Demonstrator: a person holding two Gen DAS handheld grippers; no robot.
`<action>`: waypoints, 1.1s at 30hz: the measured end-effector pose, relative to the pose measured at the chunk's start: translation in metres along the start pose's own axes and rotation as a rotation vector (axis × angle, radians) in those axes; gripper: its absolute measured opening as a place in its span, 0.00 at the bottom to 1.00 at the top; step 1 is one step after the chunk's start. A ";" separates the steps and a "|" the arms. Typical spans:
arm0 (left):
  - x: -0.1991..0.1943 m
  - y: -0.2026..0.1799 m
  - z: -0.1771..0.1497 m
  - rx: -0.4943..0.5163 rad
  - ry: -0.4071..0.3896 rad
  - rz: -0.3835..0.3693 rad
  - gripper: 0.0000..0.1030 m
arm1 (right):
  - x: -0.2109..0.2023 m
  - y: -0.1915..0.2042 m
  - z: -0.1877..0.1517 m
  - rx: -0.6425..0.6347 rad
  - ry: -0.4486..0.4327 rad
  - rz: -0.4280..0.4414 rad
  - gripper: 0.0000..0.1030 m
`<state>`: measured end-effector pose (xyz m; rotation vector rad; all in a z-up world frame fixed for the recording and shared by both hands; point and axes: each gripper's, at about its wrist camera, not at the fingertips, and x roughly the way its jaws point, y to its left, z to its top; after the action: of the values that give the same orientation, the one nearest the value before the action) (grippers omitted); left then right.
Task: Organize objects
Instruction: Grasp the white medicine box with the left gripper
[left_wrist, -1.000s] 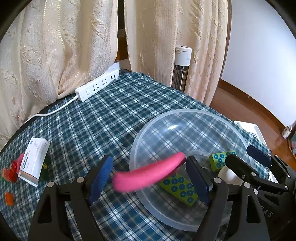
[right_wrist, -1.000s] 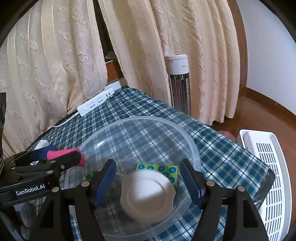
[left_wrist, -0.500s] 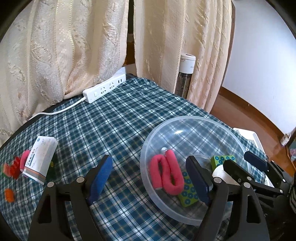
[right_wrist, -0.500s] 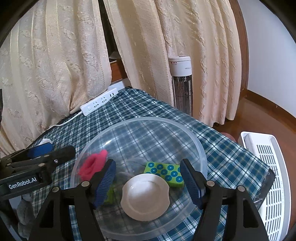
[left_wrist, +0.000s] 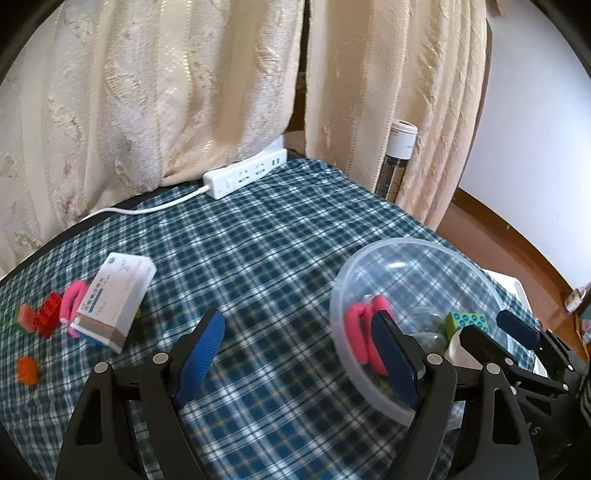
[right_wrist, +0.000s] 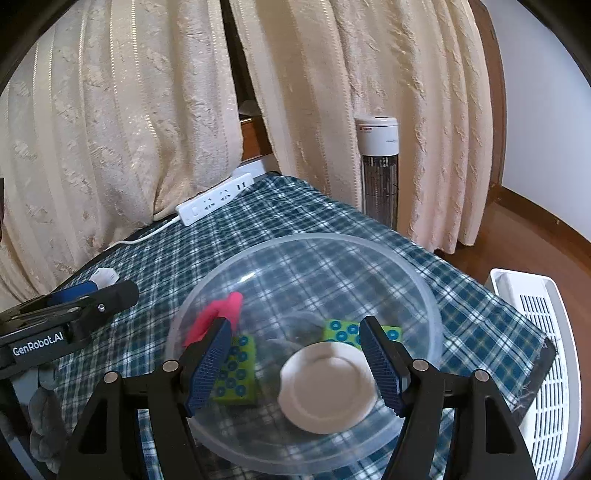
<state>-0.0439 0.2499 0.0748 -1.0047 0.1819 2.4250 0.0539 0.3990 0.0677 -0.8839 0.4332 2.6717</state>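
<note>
Plaid tablecloth (left_wrist: 280, 258), pink roll (left_wrist: 364, 332) now dropped in clear bowl (right_wrist: 424, 291), both grippers' fingers open, empty, left gripper (left_wrist: 303, 354) drawn back

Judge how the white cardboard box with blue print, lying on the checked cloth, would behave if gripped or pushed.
The white cardboard box with blue print probably weighs little and would crush under a hard squeeze, being thin card. It lies tilted on a pink loop and red bricks, so a push would likely rock or slide it off them.

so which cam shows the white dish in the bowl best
The right wrist view: the white dish lies whole in the clear bowl. In the left wrist view only a sliver shows behind the right gripper.
</note>
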 end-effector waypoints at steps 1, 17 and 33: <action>0.000 0.003 -0.001 -0.004 0.001 0.005 0.80 | 0.000 0.002 0.000 -0.002 0.000 0.003 0.73; -0.012 0.086 -0.010 -0.109 -0.013 0.155 0.80 | -0.001 0.058 0.002 -0.054 -0.002 0.081 0.83; 0.020 0.154 -0.003 -0.122 0.019 0.247 0.83 | 0.009 0.100 -0.007 -0.113 0.043 0.137 0.83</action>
<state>-0.1305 0.1240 0.0487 -1.1161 0.1752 2.6784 0.0140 0.3065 0.0754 -0.9790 0.3673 2.8309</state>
